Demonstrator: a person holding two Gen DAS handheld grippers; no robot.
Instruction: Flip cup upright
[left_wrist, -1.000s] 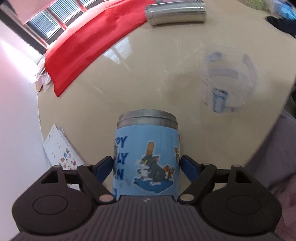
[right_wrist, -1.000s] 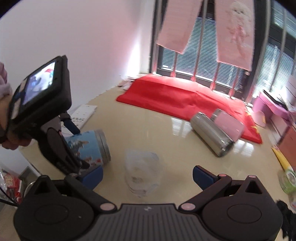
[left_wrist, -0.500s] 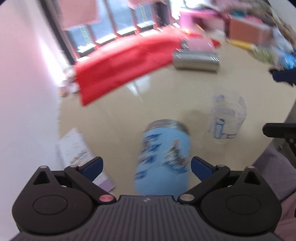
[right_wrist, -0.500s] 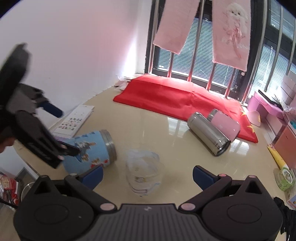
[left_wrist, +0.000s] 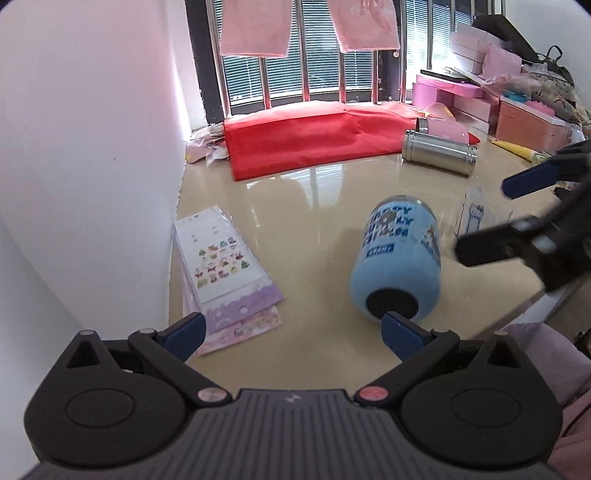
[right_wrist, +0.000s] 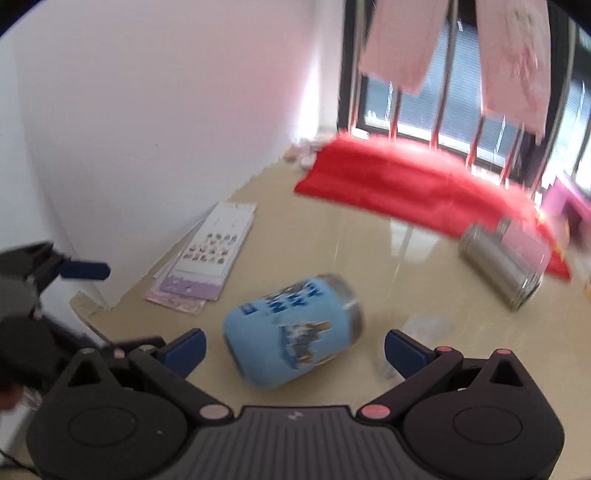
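Note:
A blue cartoon-printed cup (left_wrist: 397, 258) with a steel rim lies on its side on the beige table, base toward me in the left wrist view. My left gripper (left_wrist: 291, 330) is open and empty; its right fingertip sits just before the cup's base. In the right wrist view the cup (right_wrist: 293, 330) lies between the open fingers of my right gripper (right_wrist: 295, 349), untouched as far as I can tell. The right gripper also shows at the right in the left wrist view (left_wrist: 524, 221).
A clear plastic cup (left_wrist: 480, 216) stands right of the blue cup. A steel flask (left_wrist: 439, 153) and a pink flask (left_wrist: 443, 129) lie at the back by a red cloth (left_wrist: 314, 138). Sticker sheets (left_wrist: 221, 269) lie by the wall. The table edge (left_wrist: 524, 306) is near right.
My left gripper opened, let go of the blue cup and drew back left; the cup now lies on the table. My right gripper swung left toward the cup.

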